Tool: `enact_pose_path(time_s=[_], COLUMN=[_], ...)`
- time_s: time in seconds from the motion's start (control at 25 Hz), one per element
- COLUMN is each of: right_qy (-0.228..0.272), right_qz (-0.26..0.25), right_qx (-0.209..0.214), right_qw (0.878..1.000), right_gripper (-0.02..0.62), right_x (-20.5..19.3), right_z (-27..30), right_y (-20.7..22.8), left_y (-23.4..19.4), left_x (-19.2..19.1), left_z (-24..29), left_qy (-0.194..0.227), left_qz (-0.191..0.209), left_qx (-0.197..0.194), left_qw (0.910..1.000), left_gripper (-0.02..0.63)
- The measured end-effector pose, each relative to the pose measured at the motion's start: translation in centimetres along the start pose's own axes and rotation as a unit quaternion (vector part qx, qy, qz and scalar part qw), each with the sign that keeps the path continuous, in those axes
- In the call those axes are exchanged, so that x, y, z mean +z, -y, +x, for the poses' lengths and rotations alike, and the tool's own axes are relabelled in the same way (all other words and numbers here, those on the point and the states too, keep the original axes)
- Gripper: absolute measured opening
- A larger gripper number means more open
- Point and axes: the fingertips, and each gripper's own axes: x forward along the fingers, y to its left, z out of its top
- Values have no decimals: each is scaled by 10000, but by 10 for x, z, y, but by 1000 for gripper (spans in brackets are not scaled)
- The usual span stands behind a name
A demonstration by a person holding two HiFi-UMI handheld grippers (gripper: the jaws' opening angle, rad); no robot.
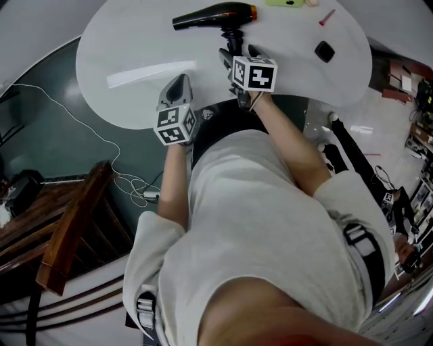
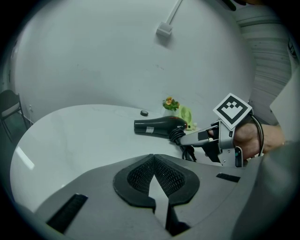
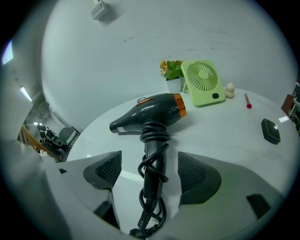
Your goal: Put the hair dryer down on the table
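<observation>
A black hair dryer [image 1: 216, 13] with an orange ring lies on its side on the round white table [image 1: 135, 47]. Its cord is wound round the handle [image 3: 152, 164]. My right gripper [image 3: 145, 173] is open, with the handle between its pads and a gap on each side. In the head view the right gripper [image 1: 235, 54] sits just behind the dryer's handle. My left gripper [image 1: 177, 88] hovers over the table's near edge, left of the dryer, shut on nothing. The left gripper view shows its pads [image 2: 136, 178] met, with the hair dryer [image 2: 159, 126] and the right gripper [image 2: 206, 138] beyond.
A green desk fan [image 3: 202, 82], a small potted plant [image 3: 173, 72], a red stick [image 3: 247, 101] and a black puck [image 3: 271, 130] sit on the far and right side of the table. A wooden chair [image 1: 67, 230] and loose white cables [image 1: 128, 182] are on the floor at left.
</observation>
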Motion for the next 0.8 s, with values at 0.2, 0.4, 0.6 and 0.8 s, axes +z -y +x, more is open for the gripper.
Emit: enact_pose_path(time_s=[0.2,0.4,0.6,0.8], right_qy=[145,347,628,878], right_qz=[-121,-569,-801,-1083], right_qx=[39,-103,-401,-305], right_qw=[9998,9977,9940,9898], right_gripper=[340,199,24,0], right_x=[-7,-14,-20,-33], right_z=[-17,-40,-63,-87], right_y=[-2,-5,2,-5], left_y=[10,22,40,52], left_x=[0,12,23,26], left_z=[-6,-15,-20,-34], left_qy=[37,205,375,521], left_qz=[120,308,538,648], left_qx=[-81,-219,-426,-565], left_qw=[9999,9991,9969,9949], left_gripper=[17,17,17,17])
